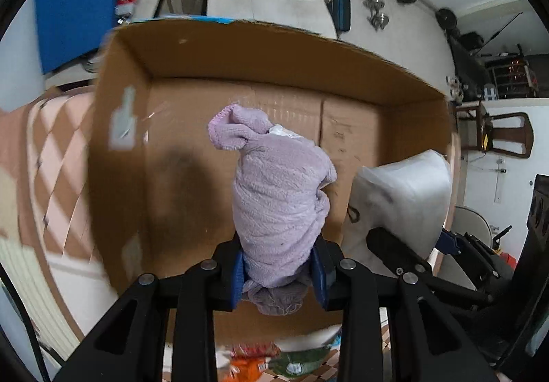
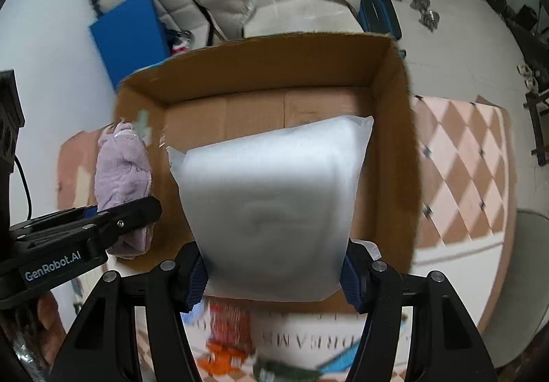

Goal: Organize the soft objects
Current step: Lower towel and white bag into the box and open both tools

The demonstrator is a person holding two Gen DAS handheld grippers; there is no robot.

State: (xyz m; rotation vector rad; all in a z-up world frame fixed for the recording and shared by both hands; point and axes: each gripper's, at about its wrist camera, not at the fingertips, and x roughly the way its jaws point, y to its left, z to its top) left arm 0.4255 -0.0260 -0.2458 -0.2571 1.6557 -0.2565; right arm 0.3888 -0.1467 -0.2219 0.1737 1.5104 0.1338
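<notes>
Cardboard box [image 1: 343, 66]: open-topped, floor bare, nothing yet laid inside. Left hand-held gripper [image 1: 279, 270] pinched a lilac knitted bundle [image 1: 278, 197] and right hand-held gripper [image 2: 274, 274] clamped a white plastic-wrapped soft pack [image 2: 271, 197], both items hanging over the box's open top, side by side and not yet released. Remaining, as judged: both items to be set down in the box, plus blurred colourful items [image 1: 274, 358] lying outside its near wall.
</notes>
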